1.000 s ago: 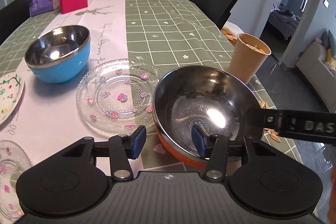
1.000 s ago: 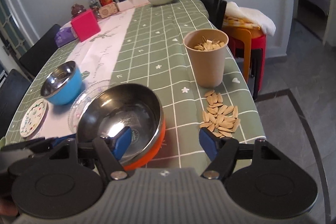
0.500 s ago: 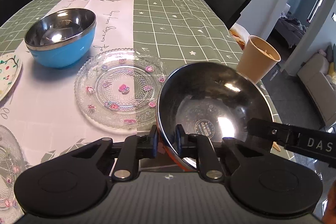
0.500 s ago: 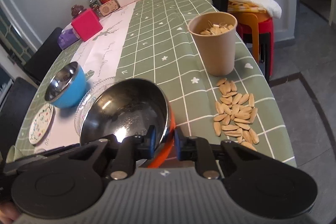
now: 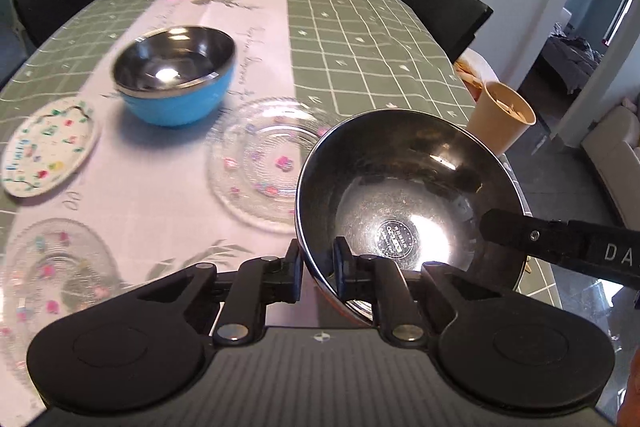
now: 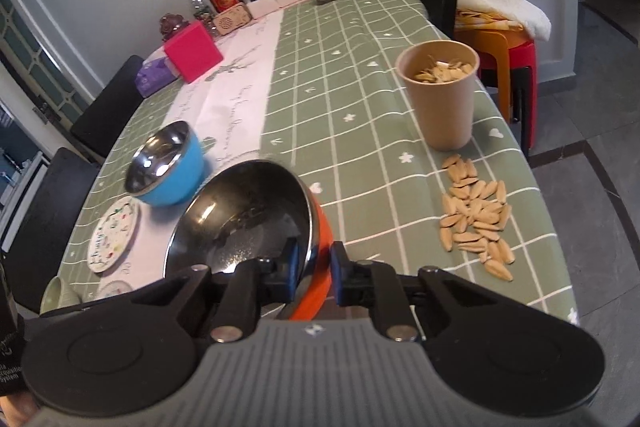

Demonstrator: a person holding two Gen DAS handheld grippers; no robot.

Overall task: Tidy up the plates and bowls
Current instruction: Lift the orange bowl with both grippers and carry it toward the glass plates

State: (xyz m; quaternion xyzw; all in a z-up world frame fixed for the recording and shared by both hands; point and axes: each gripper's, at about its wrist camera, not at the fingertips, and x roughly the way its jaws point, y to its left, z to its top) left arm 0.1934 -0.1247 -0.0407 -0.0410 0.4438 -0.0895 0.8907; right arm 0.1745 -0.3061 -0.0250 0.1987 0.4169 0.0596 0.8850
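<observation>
Change: since a second ago both my grippers closed on the orange bowl [image 6: 316,251]; it is now tilted, raised.
Left gripper [image 5: 318,269]: clamps near rim.
Right gripper [image 6: 314,273]: clamps rim opposite.
Below: glass plate [image 5: 260,163], partly overlapped.

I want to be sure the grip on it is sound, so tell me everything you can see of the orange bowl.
The orange bowl has a glossy orange outer shell and a shiny steel lining with a round stamp at the bottom; it looks empty. It is tilted, its mouth turned toward the left side of the table. Both grippers pinch its rim with one pad inside and one outside: the left gripper on one side, the right gripper on the opposite side. It seems lifted off the tablecloth, partly over the glass plate.
</observation>
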